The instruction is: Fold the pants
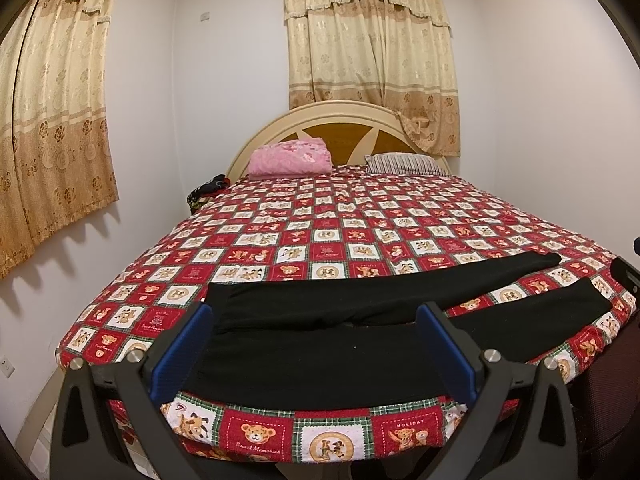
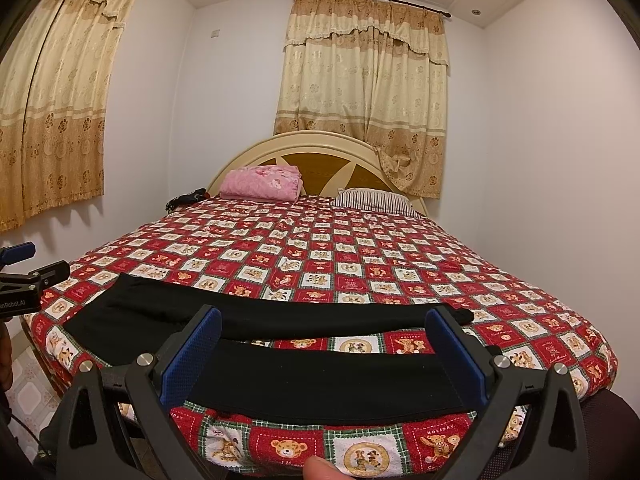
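Black pants (image 1: 320, 344) lie flat along the near edge of the bed, waist to the left, two legs spread apart to the right. My left gripper (image 1: 314, 332) is open and empty, hovering over the waist and seat part. My right gripper (image 2: 324, 344) is open and empty above the near leg (image 2: 320, 376); the far leg (image 2: 280, 312) lies behind it. The left gripper also shows at the left edge of the right wrist view (image 2: 28, 276). The right gripper shows as a dark tip at the right edge of the left wrist view (image 1: 626, 276).
The bed (image 1: 360, 220) has a red teddy-bear patchwork cover. A folded pink blanket (image 1: 290, 158) and a striped pillow (image 1: 404, 164) lie by the headboard. Curtains hang on the back and left walls. Tiled floor lies left of the bed (image 2: 28, 392).
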A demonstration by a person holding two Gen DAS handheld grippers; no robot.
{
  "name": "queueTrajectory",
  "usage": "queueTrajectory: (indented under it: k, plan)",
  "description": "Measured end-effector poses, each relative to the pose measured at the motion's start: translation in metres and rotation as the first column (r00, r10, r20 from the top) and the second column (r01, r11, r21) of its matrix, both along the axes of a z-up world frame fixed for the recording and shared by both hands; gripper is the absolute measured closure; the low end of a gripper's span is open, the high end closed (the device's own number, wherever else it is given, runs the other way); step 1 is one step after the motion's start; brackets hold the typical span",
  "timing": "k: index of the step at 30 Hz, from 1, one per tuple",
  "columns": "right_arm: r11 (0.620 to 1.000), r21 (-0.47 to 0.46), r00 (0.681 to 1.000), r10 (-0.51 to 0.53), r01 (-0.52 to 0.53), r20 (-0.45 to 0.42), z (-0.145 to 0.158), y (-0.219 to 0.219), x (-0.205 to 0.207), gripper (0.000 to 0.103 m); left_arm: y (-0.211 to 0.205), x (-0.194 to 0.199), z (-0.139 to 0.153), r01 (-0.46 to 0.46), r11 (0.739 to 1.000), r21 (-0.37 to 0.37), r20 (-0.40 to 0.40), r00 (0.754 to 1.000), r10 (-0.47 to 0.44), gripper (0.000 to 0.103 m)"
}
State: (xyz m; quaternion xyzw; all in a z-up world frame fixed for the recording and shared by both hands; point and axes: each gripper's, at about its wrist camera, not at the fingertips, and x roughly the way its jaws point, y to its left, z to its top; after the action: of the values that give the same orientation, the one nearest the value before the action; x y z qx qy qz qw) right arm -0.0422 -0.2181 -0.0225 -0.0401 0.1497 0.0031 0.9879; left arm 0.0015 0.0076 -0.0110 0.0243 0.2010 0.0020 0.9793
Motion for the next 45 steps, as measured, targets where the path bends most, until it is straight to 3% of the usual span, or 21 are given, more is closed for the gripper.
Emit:
queueTrajectory:
  k: [19,25,31,39,44,45]
  plan:
    - [1.000,-0.006,1.000,0.001,-0.001,-0.007,-0.008,-0.001,0.002,0.001,0.003,0.000,-0.011,-0.001,1.000,0.000,-0.010,1.000,0.001,0.000]
    - [1.000,-0.010,1.000,-0.001,0.001,-0.018,-0.015,-0.002,0.007,0.001,0.016,0.014,-0.023,-0.033,0.999,-0.008,-0.047,0.998,0.033,0.000]
    - [1.000,-0.017,0.997,-0.006,0.005,-0.082,-0.041,-0.004,0.031,0.001,0.063,0.048,-0.039,-0.106,0.993,0.048,-0.064,0.992,0.109,0.000]
    - [0.999,-0.036,0.977,-0.039,0.033,-0.211,-0.079,-0.015,0.073,0.001,0.151,0.126,-0.069,-0.228,0.971,0.066,-0.178,0.955,0.237,0.000]
    - [0.999,-0.006,0.963,-0.044,0.044,-0.265,-0.086,-0.033,0.106,0.002,0.160,0.168,-0.085,-0.186,0.980,0.072,-0.229,0.953,0.198,0.000]
    - [0.999,-0.014,0.961,-0.044,0.041,-0.274,-0.087,-0.040,0.116,0.004,0.161,0.179,-0.089,-0.170,0.984,0.061,-0.242,0.954,0.179,0.004]
